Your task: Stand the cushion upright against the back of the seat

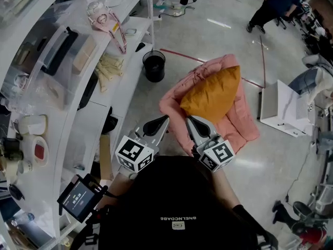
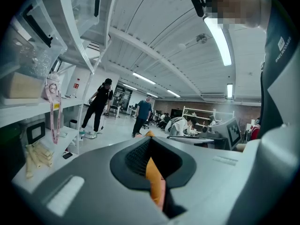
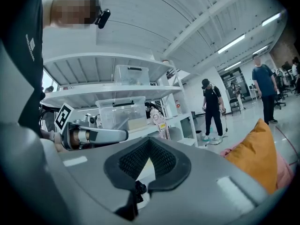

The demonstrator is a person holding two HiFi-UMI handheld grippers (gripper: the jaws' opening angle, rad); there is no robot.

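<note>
Big open room, glossy grey floor [image 1: 208,35], people [image 1: 273,4] standing at the far end. White shelving [image 1: 136,46] runs down the left side. Seat [image 1: 242,121] draped in a pink cover stands on the floor ahead of the person. Orange cushion [image 1: 213,94] is on that cover, tilted with one corner up; can't tell if it leans on the seat back. Clear lidded box [image 1: 62,61] on a shelf holds a beige block. Black bin [image 1: 154,65] on the floor by the shelving, contents too dark to make out. Left claw [image 1: 158,123] and right claw [image 1: 193,123] are both pinched together, empty, just short of the cushion.
</note>
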